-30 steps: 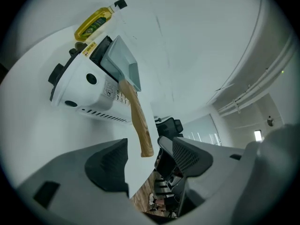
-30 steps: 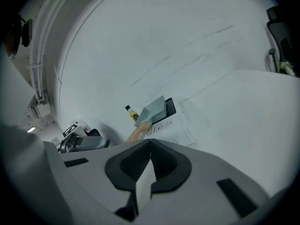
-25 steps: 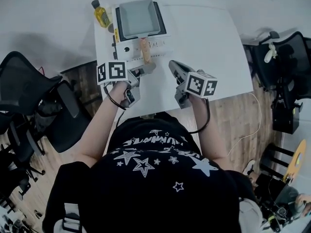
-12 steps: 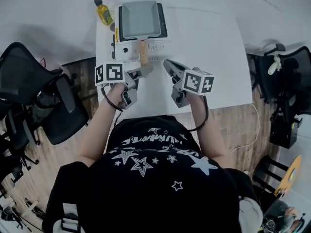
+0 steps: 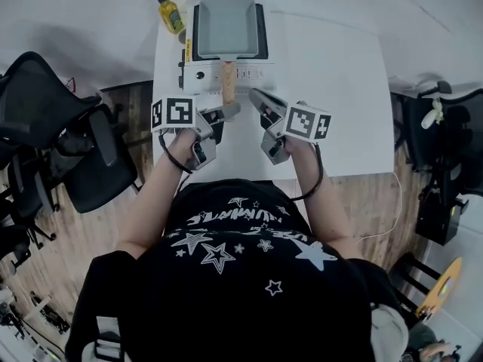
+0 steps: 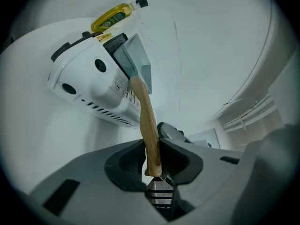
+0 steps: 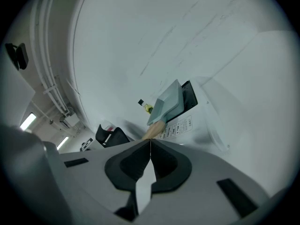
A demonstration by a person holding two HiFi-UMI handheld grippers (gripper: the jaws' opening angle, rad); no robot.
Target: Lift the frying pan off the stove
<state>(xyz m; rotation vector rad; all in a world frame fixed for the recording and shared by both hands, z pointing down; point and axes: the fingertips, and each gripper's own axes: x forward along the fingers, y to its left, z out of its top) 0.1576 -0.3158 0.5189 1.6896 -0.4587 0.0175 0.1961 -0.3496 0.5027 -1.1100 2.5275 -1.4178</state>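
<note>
One smooth, white, rectangular table [image 5: 332,104] carries everything. One white, boxy stove [image 5: 249,74] sits at its far edge, with a row of dark vent slots along its lower front. One frying pan [image 5: 228,25] rests on top of the stove. It is a square, shallow tray of dull grey metal with a single pale wooden handle [image 5: 228,81], rounded and slightly tapered, reaching out over the stove's front toward the person. Two grey plastic grippers, each bearing one cube with black-and-white square markers, are near the stove's front. The left gripper [image 6: 151,146] has the end of the wooden handle between its dark moulded jaws, which are closing and touch the wood on both sides. The right gripper [image 7: 150,142], just to the right of the handle, is fully closed and empty, its jaws meeting in a thin line. One small yellow bottle [image 5: 170,12] with a dark cap stands just left of the stove.
</note>
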